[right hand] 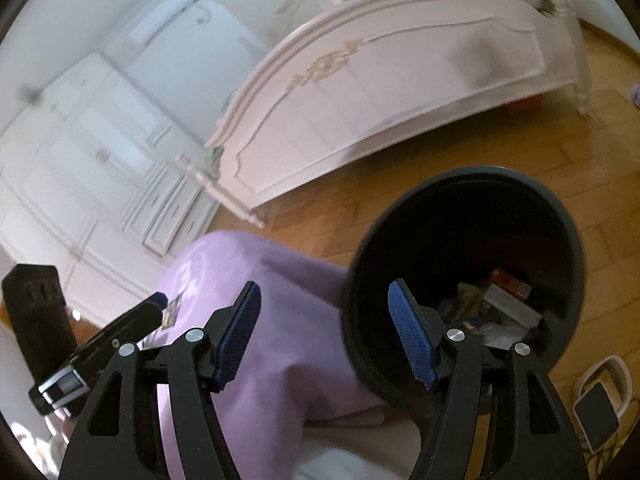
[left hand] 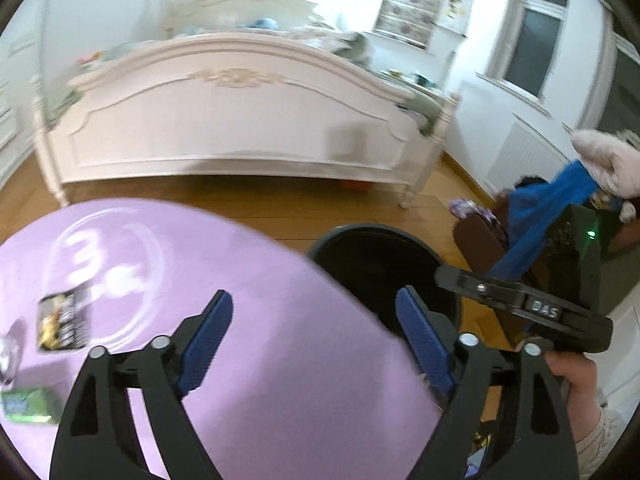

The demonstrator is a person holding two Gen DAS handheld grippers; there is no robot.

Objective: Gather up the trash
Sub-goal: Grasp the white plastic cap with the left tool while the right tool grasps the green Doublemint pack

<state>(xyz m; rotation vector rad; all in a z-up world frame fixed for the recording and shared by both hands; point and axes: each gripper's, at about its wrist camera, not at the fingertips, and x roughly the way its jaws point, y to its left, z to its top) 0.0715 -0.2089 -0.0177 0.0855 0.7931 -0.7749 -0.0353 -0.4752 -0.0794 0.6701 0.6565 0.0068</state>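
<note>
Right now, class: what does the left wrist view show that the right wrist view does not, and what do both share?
Only the left wrist view shows a snack packet and a green packet lying on the purple cloth, plus a window. Only the right wrist view shows the trash inside the black bin and white wardrobe doors. Both share the bin, cloth, bed footboard, and open, empty grippers: left gripper, right gripper.
</note>
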